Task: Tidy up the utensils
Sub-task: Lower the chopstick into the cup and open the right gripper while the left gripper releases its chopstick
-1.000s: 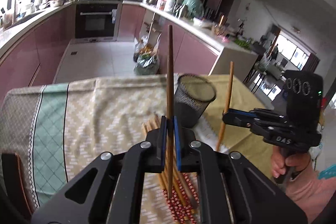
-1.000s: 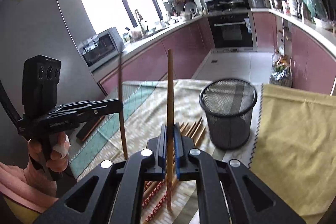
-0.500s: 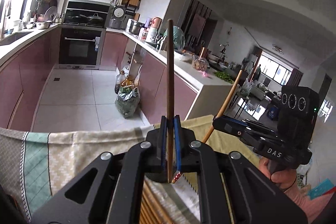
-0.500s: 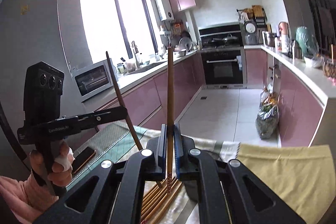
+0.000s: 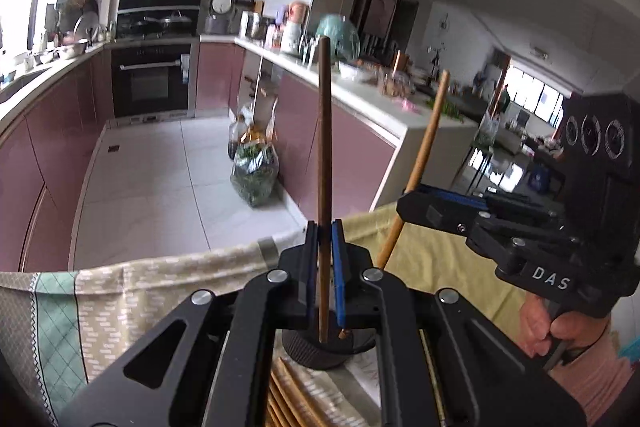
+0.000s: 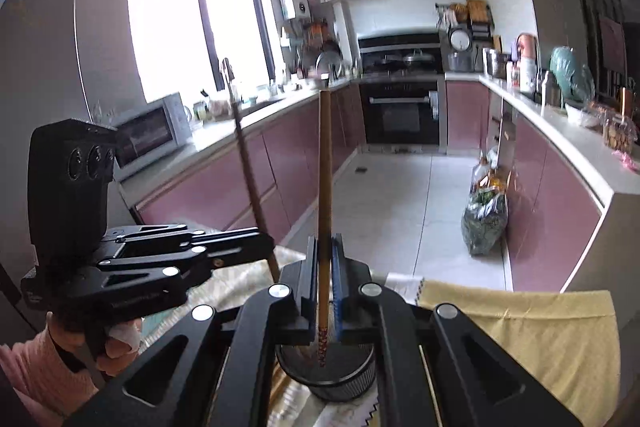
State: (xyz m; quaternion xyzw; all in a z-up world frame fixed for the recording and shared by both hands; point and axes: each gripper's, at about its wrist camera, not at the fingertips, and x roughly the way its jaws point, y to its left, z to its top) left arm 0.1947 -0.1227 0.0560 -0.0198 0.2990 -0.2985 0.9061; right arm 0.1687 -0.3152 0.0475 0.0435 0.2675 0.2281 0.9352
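Observation:
My left gripper [image 5: 325, 267] is shut on a dark brown chopstick [image 5: 324, 147] held upright, its lower tip over the black mesh cup [image 5: 328, 351]. My right gripper [image 6: 325, 279] is shut on a lighter chopstick [image 6: 325, 167] with a red patterned end, also upright, its tip at the mouth of the mesh cup [image 6: 332, 383]. In the left wrist view the right gripper [image 5: 412, 201] shows at right with its chopstick [image 5: 424, 151] slanting down to the cup. In the right wrist view the left gripper [image 6: 256, 239] shows at left with its chopstick [image 6: 244, 147]. Several chopsticks [image 5: 292, 399] lie on the table.
The table carries a patterned beige and green cloth [image 5: 120, 291] and a yellow cloth [image 6: 520, 327]. Beyond its far edge lie the kitchen floor, pink cabinets [image 6: 240, 183], an oven [image 5: 152, 83] and a bag of greens [image 5: 254, 175].
Both grippers have risen and moved forward over the mesh cup. The chopsticks' lower tips now hang at the cup's mouth; a second ago they were beside it over the pile.

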